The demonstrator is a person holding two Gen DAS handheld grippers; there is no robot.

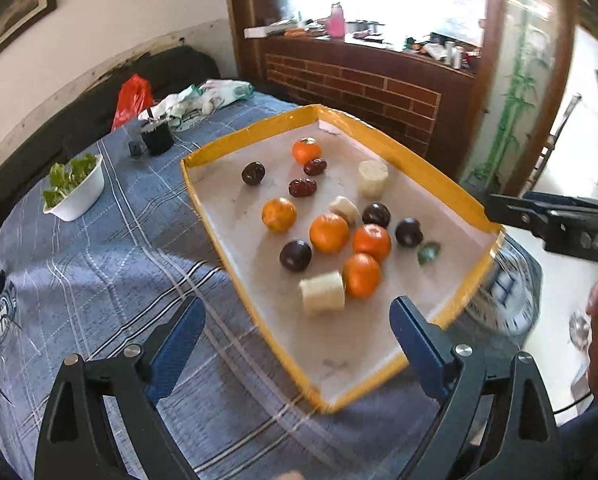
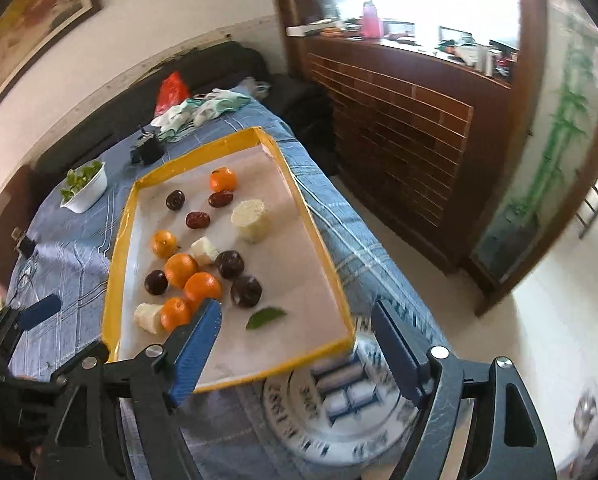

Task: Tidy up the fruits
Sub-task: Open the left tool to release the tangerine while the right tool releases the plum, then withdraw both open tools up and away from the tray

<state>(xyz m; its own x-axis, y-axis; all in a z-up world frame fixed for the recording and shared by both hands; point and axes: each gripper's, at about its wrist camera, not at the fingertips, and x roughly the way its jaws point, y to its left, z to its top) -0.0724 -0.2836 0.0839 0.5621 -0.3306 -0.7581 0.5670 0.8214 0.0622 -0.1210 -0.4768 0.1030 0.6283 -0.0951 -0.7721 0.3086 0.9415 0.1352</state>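
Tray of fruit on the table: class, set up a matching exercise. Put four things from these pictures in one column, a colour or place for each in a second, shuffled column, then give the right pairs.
Things
1. tray rim
2. leaf
3. bowl
4. left gripper

Descriptions
A. white, holding greens, on the cloth outside the tray
B. yellow
C. open, holding nothing
D. green, lying loose in the tray near its near edge

Pairs: 1-B, 2-D, 3-A, 4-C

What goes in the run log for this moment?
left claw: open, empty | right claw: open, empty | fruit: all loose in yellow-rimmed tray
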